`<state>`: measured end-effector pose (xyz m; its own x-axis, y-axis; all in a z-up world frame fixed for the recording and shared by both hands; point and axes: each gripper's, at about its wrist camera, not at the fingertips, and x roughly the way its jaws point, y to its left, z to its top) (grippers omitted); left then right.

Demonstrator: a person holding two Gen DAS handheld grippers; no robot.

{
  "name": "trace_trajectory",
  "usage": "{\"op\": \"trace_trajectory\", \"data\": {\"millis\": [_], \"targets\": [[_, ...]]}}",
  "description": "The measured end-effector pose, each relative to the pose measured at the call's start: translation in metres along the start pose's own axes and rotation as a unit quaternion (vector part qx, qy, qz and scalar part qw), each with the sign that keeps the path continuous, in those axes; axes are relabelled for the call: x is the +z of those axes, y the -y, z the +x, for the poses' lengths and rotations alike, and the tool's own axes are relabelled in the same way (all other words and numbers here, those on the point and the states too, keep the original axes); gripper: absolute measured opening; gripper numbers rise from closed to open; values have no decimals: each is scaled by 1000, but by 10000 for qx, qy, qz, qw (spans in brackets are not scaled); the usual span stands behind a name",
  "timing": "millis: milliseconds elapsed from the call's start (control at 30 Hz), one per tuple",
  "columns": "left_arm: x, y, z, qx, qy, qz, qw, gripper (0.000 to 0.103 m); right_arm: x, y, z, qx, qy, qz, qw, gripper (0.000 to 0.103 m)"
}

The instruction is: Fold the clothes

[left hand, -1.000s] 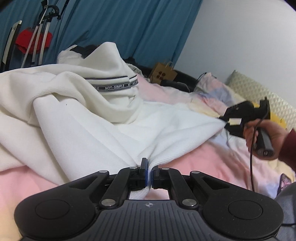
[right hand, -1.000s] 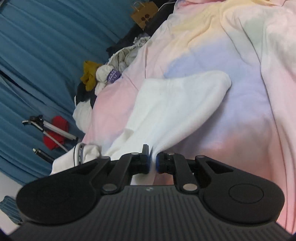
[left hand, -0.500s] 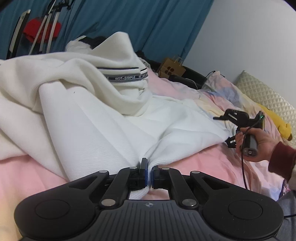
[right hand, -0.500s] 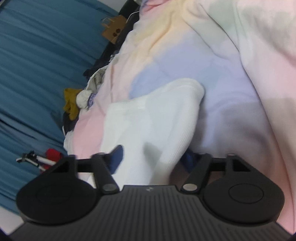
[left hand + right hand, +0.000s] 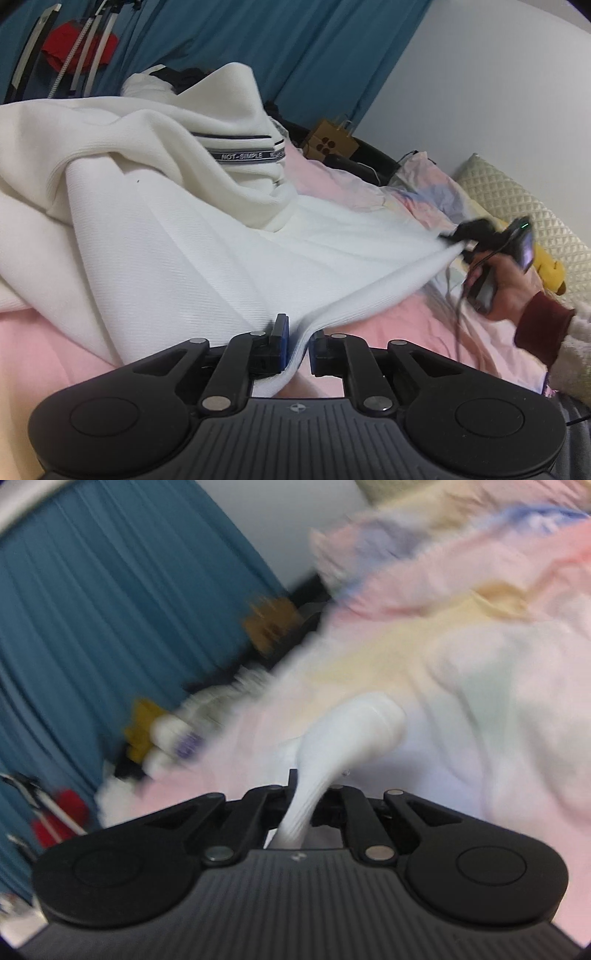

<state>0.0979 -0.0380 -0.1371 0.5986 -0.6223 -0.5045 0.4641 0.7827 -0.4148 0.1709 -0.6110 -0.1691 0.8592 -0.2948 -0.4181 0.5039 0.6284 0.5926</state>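
A white knit sweater [image 5: 177,236] with a black "NOT-SIMPLE" band lies rumpled on the pink bed. My left gripper [image 5: 297,341] is shut on its near hem, with a thick fold of cloth between the pads. My right gripper [image 5: 308,794] is shut on the far end of the sweater [image 5: 351,731], which bunches into a rounded lump just past the fingers. In the left wrist view the right gripper [image 5: 461,240] holds that end at the right, and the cloth stretches taut between the two grippers. The right wrist view is blurred.
The pastel bedsheet [image 5: 399,317] covers the bed [image 5: 498,686]. A quilted pillow [image 5: 517,199] and a yellow plush [image 5: 550,269] lie at the right. A brown paper bag [image 5: 332,142], blue curtain [image 5: 295,44] and a pile of other clothes [image 5: 162,738] are at the back.
My right gripper went from open around the sweater's far end to shut on it and pulled it up and right, stretching the cloth. The left gripper kept its hold on the hem.
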Motion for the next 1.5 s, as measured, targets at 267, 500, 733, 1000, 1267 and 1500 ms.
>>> {"op": "trace_trajectory", "data": {"millis": [267,500,733,1000,1267,1500], "targets": [[4,-23,-56,471,441,-1312,9893,80,-17,19,2,-345,-414,287,9981,5],[-10,-113,-105,840,1473,-4071,8975,87,-8,11,2,-286,-370,224,9987,6],[-48,-170,-118,862,2145,-5882,7750,54,-12,20,10,-369,-414,493,9972,6],[-3,-149,-184,1735,2575,-5008,8079,14,-5,13,-7,-131,-78,446,9989,5],[15,-126,-293,2435,2326,-4131,8462,11,7,23,-41,-344,122,625,9974,5],[-43,-156,-316,2704,1196,-4243,8559,13,-14,57,-19,-1076,-1232,792,9834,6]]}}
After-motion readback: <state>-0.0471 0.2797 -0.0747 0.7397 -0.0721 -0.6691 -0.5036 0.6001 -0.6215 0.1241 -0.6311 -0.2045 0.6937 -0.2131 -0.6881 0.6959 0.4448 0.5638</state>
